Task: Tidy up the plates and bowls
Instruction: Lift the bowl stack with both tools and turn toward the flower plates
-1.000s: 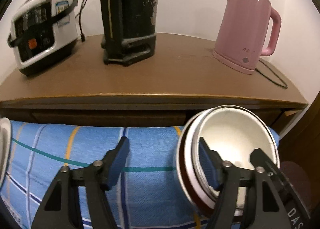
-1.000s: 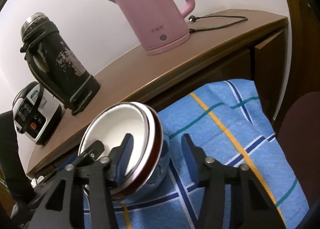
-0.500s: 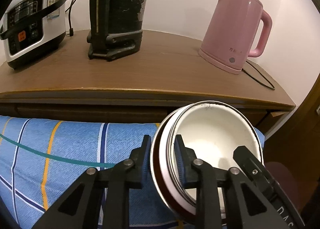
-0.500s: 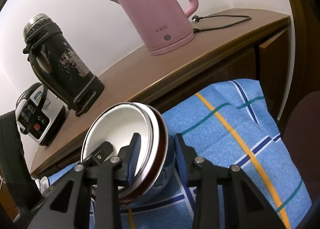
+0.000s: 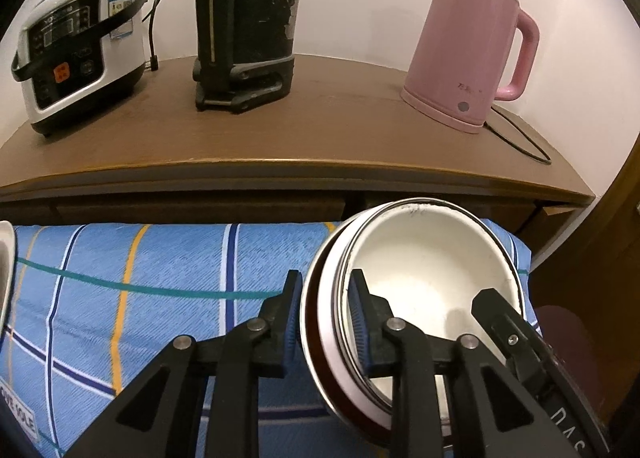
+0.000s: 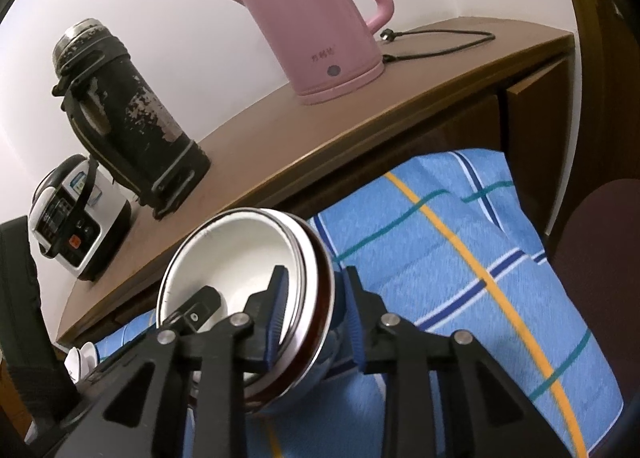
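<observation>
A stack of nested bowls [image 5: 424, 278], white inside with a dark red-brown outer rim, is held tilted above the blue striped cloth [image 5: 160, 278]. My left gripper [image 5: 324, 322] is shut on the stack's left rim. My right gripper [image 6: 316, 318] is shut on its right rim, and the stack also shows in the right wrist view [image 6: 240, 262]. The right gripper's finger [image 5: 504, 322] shows inside the bowl in the left wrist view. A white dish edge [image 5: 4, 258] lies at the cloth's far left.
Behind the cloth a brown wooden counter [image 5: 320, 138] carries a rice cooker [image 5: 80, 46], a worn black thermos [image 5: 248, 26] and a pink kettle [image 5: 472, 50] with its cord. A dark maroon seat [image 6: 600, 258] stands to the right of the cloth.
Both grippers closed from open onto the rim of the bowl stack, one on each side. The stack has risen slightly and both views have shifted a little.
</observation>
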Tool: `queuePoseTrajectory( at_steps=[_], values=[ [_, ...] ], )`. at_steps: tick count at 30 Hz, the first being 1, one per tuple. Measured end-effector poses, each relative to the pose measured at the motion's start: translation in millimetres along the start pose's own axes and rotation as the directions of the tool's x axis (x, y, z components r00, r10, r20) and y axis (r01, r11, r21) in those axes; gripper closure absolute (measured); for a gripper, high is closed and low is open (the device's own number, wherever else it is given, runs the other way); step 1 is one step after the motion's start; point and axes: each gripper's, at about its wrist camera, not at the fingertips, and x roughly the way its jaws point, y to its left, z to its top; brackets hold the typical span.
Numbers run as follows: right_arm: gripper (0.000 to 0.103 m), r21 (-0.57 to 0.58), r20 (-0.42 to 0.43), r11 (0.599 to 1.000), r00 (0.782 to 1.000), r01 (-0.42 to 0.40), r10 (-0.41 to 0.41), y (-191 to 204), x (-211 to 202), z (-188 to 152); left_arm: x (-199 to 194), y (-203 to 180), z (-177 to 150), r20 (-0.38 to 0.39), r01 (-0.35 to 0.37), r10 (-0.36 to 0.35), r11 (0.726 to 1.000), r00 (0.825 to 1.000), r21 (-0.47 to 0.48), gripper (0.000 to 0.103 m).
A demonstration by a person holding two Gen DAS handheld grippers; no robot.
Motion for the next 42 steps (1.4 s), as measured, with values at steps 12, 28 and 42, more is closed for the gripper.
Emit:
queuePoseTrajectory(
  at_steps=[12,28,42],
  values=[
    [0.076,0.005,-0.012,1.000,1.000,0.018,-0.018,3.5,-21.7,-19.5,-18.5,2.1,-17.2,-0.007,0.011,-0.011,1.000,1.000,0.018,0.077],
    [0.076,0.005,-0.019,0.999,0.999,0.041,-0.041,-4.6,-53.9,-42.6,-43.8,-6.5,-43.7,-0.015,0.022,-0.021,0.999,1.000,0.046,0.077],
    [0.076,0.004,-0.030,0.998,0.998,0.055,-0.055,-10.1,-74.3,-59.2,-60.2,-7.9,-60.2,-0.027,0.028,-0.027,0.998,0.999,0.052,0.077]
  ],
)
